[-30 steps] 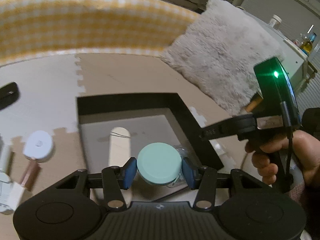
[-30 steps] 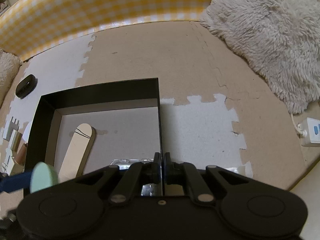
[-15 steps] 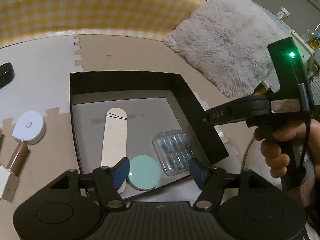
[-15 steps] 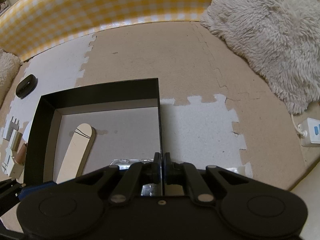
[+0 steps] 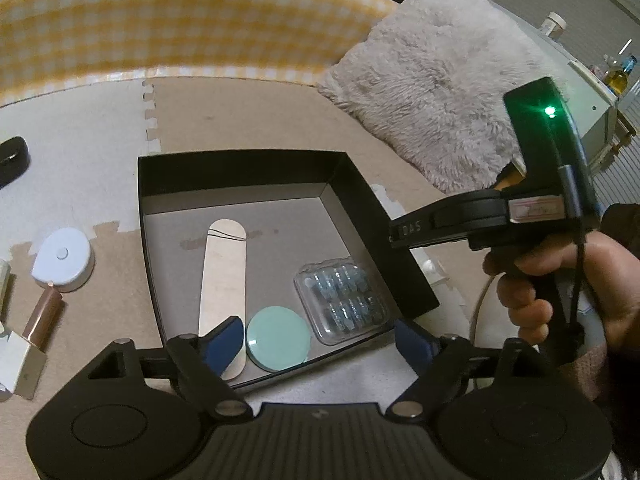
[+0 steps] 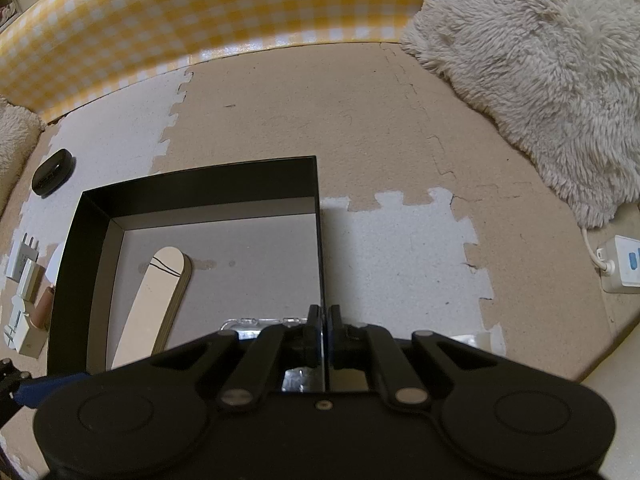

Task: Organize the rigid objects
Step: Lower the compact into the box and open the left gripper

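A black box (image 5: 240, 168) with a grey floor holds a flat wooden stick (image 5: 222, 276), a clear blister pack (image 5: 342, 300) and a mint-green round disc (image 5: 278, 338). The disc lies flat at the near edge of the box floor. My left gripper (image 5: 318, 346) hovers over that near edge. Its jaws are opening, and the blue pads (image 5: 224, 342) stand clear of the disc on both sides. My right gripper (image 6: 322, 318), held by a hand (image 5: 560, 280), is shut on the thin right wall of the box (image 6: 200, 180).
Left of the box lie a white round device (image 5: 62, 258), a rose-gold tube (image 5: 42, 318), a white block (image 5: 18, 364) and a black oval case (image 5: 12, 156). A fluffy cushion (image 5: 440, 80) and yellow checked barrier (image 6: 200, 20) bound the mat. A power strip (image 6: 622, 264) sits right.
My left gripper let go of the mint-green disc, which now lies on the box floor, and its jaws spread wide. The right gripper kept still on the box wall.
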Tool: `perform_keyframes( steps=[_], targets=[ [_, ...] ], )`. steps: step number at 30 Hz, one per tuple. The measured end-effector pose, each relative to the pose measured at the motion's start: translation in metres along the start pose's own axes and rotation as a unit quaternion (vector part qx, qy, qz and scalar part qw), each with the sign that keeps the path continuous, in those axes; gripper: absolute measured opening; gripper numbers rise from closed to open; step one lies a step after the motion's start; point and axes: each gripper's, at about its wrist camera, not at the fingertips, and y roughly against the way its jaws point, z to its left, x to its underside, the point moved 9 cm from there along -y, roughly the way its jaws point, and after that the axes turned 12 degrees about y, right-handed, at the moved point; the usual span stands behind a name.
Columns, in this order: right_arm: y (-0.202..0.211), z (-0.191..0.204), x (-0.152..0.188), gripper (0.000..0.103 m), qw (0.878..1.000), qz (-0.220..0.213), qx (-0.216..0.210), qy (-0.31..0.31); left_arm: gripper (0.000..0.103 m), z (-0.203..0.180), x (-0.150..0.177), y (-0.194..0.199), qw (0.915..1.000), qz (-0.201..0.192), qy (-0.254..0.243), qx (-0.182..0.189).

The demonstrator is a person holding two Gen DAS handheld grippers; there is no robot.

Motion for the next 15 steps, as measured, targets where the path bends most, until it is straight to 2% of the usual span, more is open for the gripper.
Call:
perform_keyframes(
  steps=[8,15],
  targets=[
    [0.000,0.000,0.000,0.004,1.000,0.000,0.000,-0.001,0.102,-0.002,-0.003,0.017,0.9995,-0.021,-0.019,-0.014],
    [0.000,0.000,0.000,0.004,1.000,0.000,0.000,0.000,0.103,0.012,-0.016,0.039,0.9984,-0.048,-0.013,-0.029]
  ],
)
